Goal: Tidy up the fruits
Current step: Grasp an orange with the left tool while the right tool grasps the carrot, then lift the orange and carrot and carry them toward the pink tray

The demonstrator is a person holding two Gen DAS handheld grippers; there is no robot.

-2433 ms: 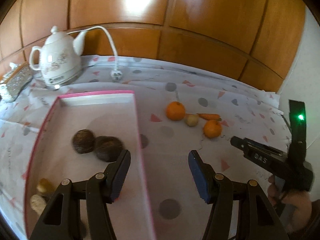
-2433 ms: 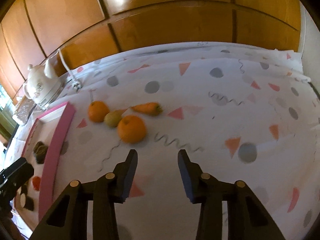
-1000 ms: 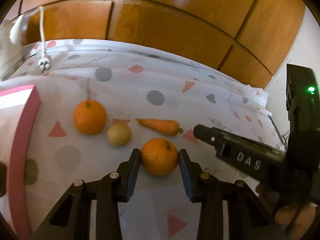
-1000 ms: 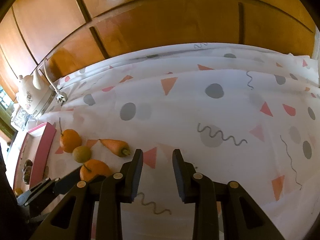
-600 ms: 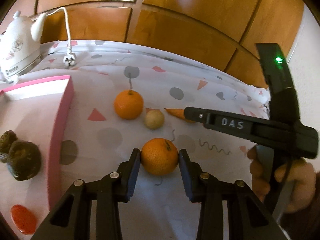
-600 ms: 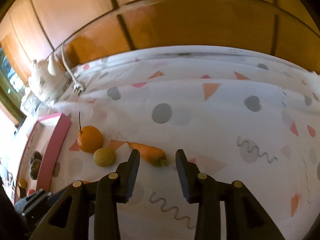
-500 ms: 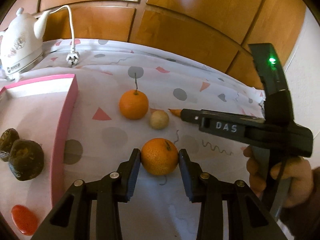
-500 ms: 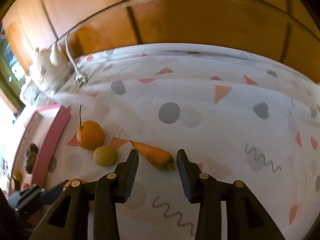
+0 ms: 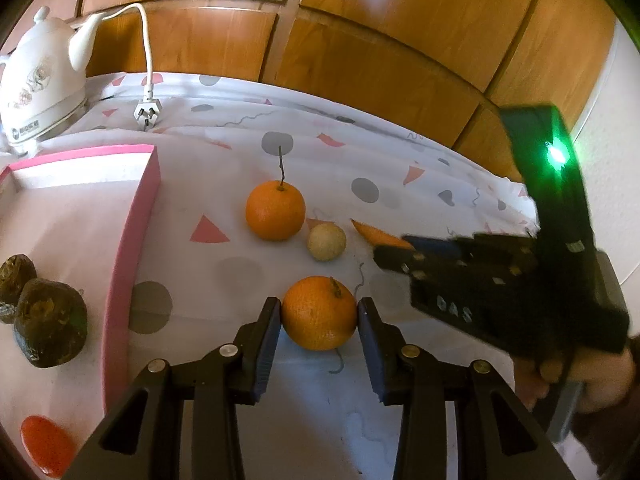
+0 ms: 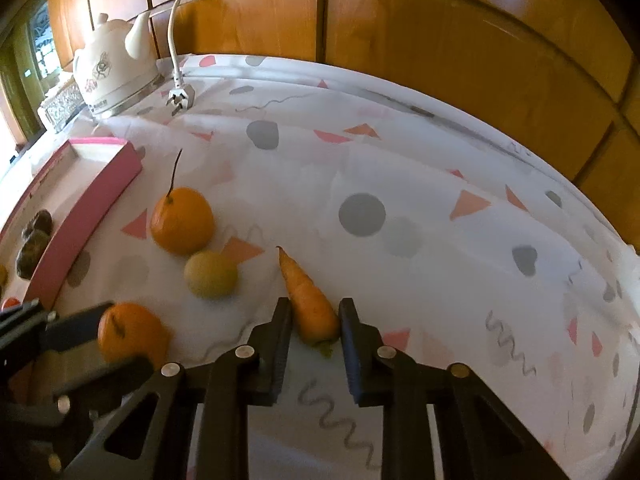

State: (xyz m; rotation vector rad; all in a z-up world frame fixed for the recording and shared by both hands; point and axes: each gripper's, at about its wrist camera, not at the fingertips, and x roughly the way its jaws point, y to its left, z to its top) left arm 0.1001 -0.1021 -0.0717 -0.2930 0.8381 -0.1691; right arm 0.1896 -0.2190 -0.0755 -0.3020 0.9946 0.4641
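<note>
A: Orange in colour, the near orange point(image 9: 319, 313) sits directly between the two pads of the left gripper point(image 9: 319, 338). Both pads press on its sides, so the left gripper pinches this fruit. It rests on the patterned tablecloth point(image 9: 224, 264).

B: And the carrot point(image 10: 310, 303)?

A: Its thick end lies between the pads of the right gripper point(image 10: 313, 342); its thin tip points away from the jaws. Both pads touch the carrot's sides: the right gripper is pressed together on it. In the left wrist view only the carrot's thin end shows past the right gripper's body point(image 9: 480, 280).

B: Adjacent items?

A: A second orange with a long stem point(image 9: 275, 210) lies further from the left gripper, with a small pale round fruit point(image 9: 326, 241) just beside it, between it and the carrot.

B: Container?

A: A pink-rimmed tray point(image 9: 132, 240) lies to the left of the fruits. It holds two dark wrinkled fruits point(image 9: 50, 322) and a red object point(image 9: 43, 442) near its lower corner.

B: Background?

A: A white kettle point(image 9: 38, 88) and its plug point(image 9: 147, 114) stand beyond the tray, against wooden panels point(image 9: 400, 40).
</note>
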